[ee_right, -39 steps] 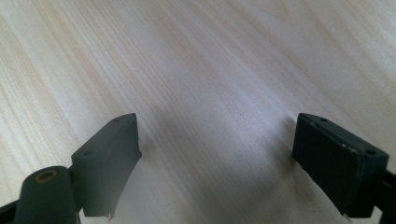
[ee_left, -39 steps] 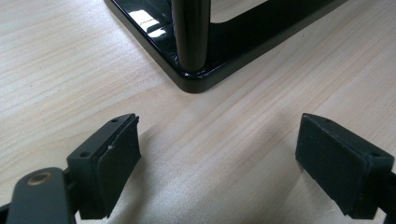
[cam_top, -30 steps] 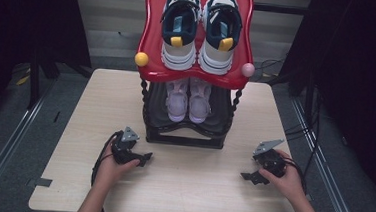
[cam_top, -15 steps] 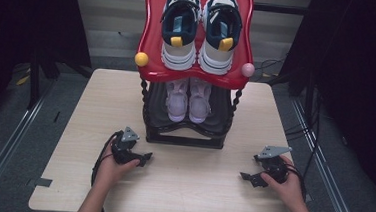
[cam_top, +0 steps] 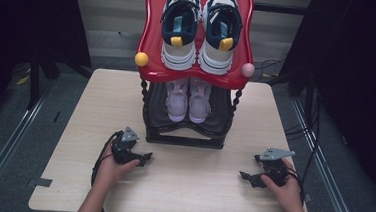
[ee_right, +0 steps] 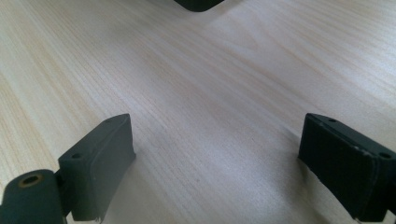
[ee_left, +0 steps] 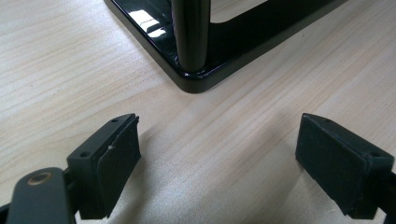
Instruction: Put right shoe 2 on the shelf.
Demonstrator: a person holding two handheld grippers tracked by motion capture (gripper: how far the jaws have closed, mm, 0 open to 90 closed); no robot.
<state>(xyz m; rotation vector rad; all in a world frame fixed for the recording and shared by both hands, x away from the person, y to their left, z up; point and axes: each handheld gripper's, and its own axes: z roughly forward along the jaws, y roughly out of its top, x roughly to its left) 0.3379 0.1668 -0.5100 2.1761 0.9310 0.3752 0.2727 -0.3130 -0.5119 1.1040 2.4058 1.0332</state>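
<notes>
Pale wood grain runs across the table [cam_top: 180,185], and a two-tier shoe rack [cam_top: 186,131] stands at the middle of its far edge. Up on the red top shelf [cam_top: 150,43] sits a pair of navy-and-white sneakers [cam_top: 199,26], heels toward the person, a yellow knob [cam_top: 141,59] and a pink knob [cam_top: 247,69] at the shelf's front corners. On the black lower tier rests a pair of pale lilac shoes [cam_top: 189,98]. The left gripper [cam_top: 140,158] lies on the table just off the rack's near left corner, held in the left hand [cam_top: 111,168]; its jaws stand wide apart with bare wood between them, and the rack's black base corner and post [ee_left: 189,42] loom just ahead. The right gripper [cam_top: 248,176] rests near the table's near right corner in the right hand [cam_top: 283,185], jaws likewise spread over bare tabletop, well apart from the rack.
</notes>
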